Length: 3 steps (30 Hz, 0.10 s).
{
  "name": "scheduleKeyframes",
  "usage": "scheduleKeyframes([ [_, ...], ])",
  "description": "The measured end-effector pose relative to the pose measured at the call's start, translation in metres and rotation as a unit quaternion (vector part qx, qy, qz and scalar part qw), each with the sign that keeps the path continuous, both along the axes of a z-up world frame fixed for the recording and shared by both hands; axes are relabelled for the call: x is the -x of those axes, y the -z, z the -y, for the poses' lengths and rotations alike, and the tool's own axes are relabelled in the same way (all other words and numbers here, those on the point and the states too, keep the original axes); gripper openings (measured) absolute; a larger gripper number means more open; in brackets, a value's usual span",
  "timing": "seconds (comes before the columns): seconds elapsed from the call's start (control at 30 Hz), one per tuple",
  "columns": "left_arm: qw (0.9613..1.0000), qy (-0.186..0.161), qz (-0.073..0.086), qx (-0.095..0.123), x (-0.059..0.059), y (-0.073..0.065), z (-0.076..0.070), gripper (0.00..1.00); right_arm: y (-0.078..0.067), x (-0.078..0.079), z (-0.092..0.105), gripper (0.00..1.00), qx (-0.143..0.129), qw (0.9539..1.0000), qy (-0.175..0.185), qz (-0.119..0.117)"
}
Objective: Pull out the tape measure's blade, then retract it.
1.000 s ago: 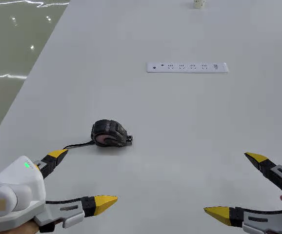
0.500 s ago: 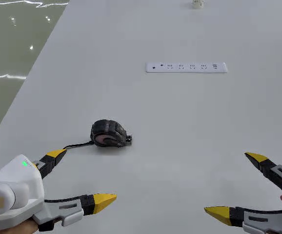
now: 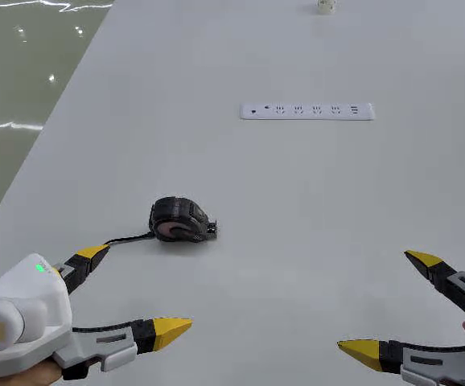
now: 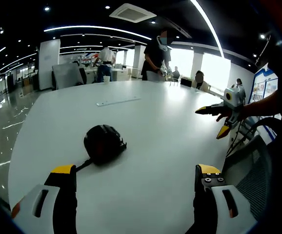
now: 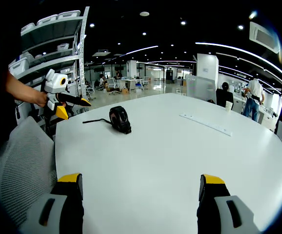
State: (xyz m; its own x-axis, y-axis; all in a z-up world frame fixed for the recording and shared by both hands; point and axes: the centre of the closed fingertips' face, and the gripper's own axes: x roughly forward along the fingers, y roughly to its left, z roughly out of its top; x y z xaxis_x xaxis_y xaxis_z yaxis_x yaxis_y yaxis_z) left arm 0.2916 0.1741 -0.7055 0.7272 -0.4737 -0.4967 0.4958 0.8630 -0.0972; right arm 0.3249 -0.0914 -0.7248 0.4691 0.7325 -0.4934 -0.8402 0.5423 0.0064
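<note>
A black tape measure point(image 3: 179, 220) lies on the white table point(image 3: 297, 201), its blade drawn in and a thin black strap trailing to its left. It also lies ahead in the left gripper view point(image 4: 103, 143) and further off in the right gripper view point(image 5: 120, 119). My left gripper point(image 3: 132, 291) hovers open at the near left, just short of the strap's end, its yellow-tipped jaws wide apart and holding nothing point(image 4: 136, 175). My right gripper point(image 3: 393, 305) hangs open at the near right, well away from the tape measure point(image 5: 138, 184).
A white power strip point(image 3: 307, 111) lies flat further back on the table. A small white object point(image 3: 327, 6) stands at the far edge. The table's left edge point(image 3: 47, 129) drops to a glossy floor. Several people stand beyond the table's far end point(image 4: 156, 53).
The left gripper has sunk slightly toward the near edge. The tape measure and the right gripper stay where they were.
</note>
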Motion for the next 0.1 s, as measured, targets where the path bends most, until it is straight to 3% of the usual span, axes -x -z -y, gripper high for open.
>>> scheduleKeyframes([
  [0.1, 1.0, -0.002, -0.001, -0.002, -0.0007, 0.0003, -0.0008, 0.99, 0.0002, 0.0001, 0.0001, 0.99, -0.001, 1.0, 0.0, -0.001],
])
